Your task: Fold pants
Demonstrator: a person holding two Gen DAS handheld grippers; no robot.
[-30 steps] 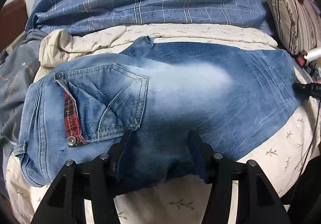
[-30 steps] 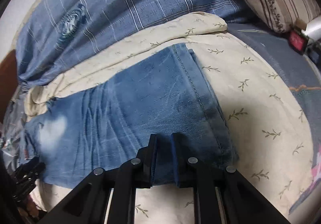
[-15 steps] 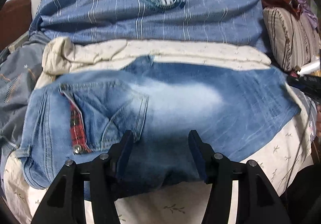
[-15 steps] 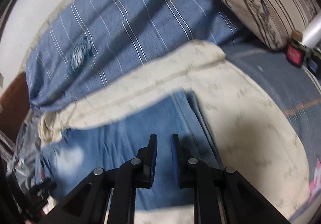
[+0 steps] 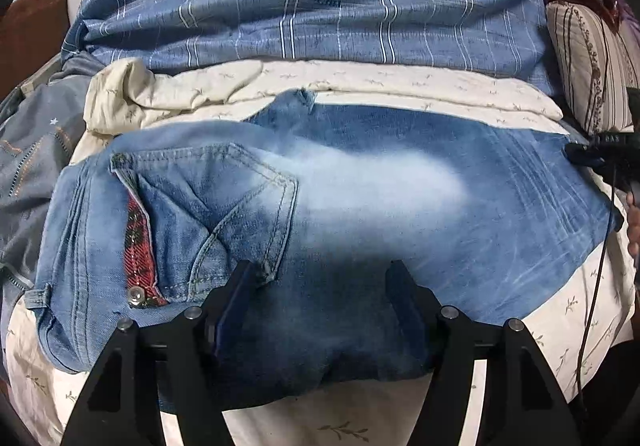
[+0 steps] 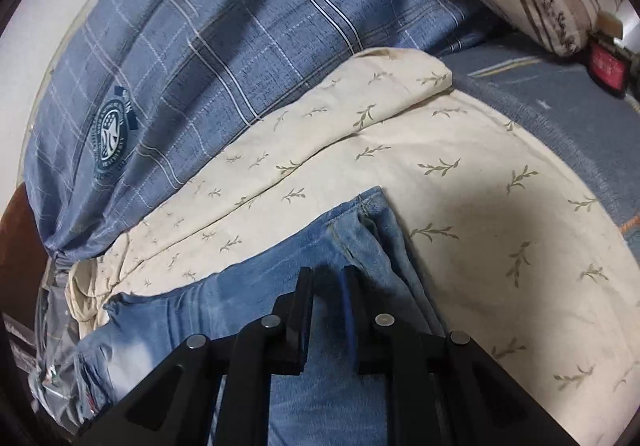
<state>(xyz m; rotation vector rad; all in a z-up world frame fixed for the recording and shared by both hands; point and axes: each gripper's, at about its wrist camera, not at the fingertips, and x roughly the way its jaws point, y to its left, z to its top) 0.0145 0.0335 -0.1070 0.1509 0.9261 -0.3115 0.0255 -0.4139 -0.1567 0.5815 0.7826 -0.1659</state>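
Lying folded across a cream leaf-print sheet [image 5: 540,330], the jeans [image 5: 360,186] spread directly ahead of the left gripper [image 5: 320,278], back pocket [image 5: 224,214] just ahead-left of its left finger, faded patch ahead of centre, leg end running off to the right. Left gripper: jaws set wide and opening; fingertips sit on or just over the denim near the closest folded edge; cloth lies between them, but no pinch or bunching is visible, so no hold is evident. In the right wrist view, the right gripper [image 6: 328,282] stands over the leg end of the jeans [image 6: 304,258], hem seam [image 6: 352,242] just ahead-right of its tips, bare sheet [image 6: 500,226] further right. Right gripper: jaws nearly closed, only a narrow slot between the pads; denim is seen through the slot beneath, nothing clamped. In the left view the right gripper [image 5: 588,154] appears at the far right edge, just at the leg end. Beyond the jeans: a blue plaid duvet [image 5: 300,14] and a striped pillow [image 5: 592,66] at right.
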